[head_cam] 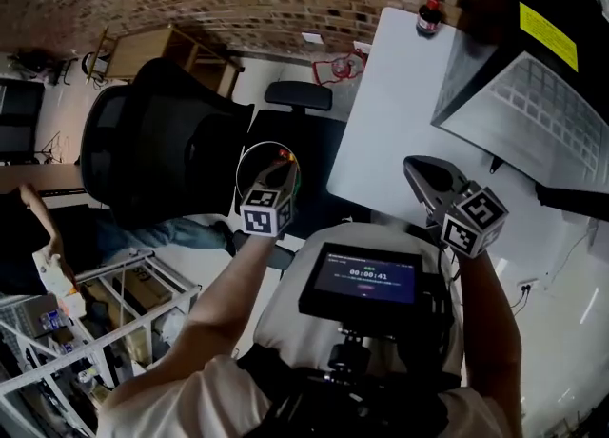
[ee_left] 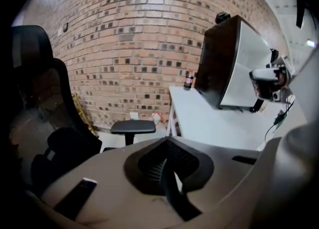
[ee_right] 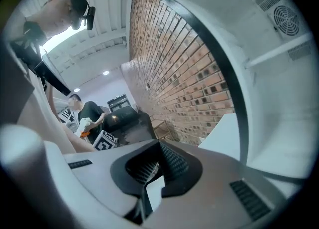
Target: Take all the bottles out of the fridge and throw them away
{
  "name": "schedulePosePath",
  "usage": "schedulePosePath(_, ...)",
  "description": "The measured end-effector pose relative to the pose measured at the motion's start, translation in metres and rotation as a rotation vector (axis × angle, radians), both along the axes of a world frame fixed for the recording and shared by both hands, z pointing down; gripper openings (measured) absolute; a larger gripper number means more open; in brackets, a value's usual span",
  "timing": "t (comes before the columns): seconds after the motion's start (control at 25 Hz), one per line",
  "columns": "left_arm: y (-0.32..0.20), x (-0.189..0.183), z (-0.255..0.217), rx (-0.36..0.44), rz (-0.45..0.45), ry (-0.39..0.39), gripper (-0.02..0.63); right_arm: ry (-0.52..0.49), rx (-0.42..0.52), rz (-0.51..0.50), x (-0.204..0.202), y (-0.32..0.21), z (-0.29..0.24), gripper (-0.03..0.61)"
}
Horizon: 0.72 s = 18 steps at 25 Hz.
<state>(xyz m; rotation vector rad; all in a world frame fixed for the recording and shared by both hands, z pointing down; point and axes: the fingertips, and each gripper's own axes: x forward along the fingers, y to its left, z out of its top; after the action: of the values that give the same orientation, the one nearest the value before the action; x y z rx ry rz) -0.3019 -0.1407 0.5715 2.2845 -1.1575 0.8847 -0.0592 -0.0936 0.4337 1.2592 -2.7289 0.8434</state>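
Note:
A dark bottle with a red cap (head_cam: 429, 17) stands at the far end of the white table (head_cam: 400, 103); the left gripper view shows this bottle (ee_left: 188, 79) beside the black fridge (ee_left: 224, 68). The fridge (head_cam: 533, 93) sits open on the table's right side, and its white inside (ee_right: 284, 78) fills the right gripper view. No bottle shows inside it. My left gripper (head_cam: 273, 171) (ee_left: 167, 166) hangs shut and empty over the black office chair. My right gripper (head_cam: 411, 168) (ee_right: 152, 173) is shut and empty near the table's front edge, just left of the fridge.
A black office chair (head_cam: 162, 141) stands left of the table, its armrest (ee_left: 132, 126) near the table edge. A wire rack (head_cam: 105, 322) with supplies is at lower left. A person (ee_right: 87, 113) stands in the background. A brick wall (ee_left: 139, 49) runs behind everything.

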Motion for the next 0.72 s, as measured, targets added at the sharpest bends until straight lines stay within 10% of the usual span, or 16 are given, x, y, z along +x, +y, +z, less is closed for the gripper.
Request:
schedulePosePath(0.36,0.009,0.145,-0.088,0.121,0.237,0.275,0.002,0.01,0.047,0.116,0.074,0.032,-0.012,0.002)
schedulePosePath(0.72,0.042,0.275,-0.125,0.132,0.492,0.385,0.002,0.001,0.063,0.28,0.149,0.077,-0.015,0.002)
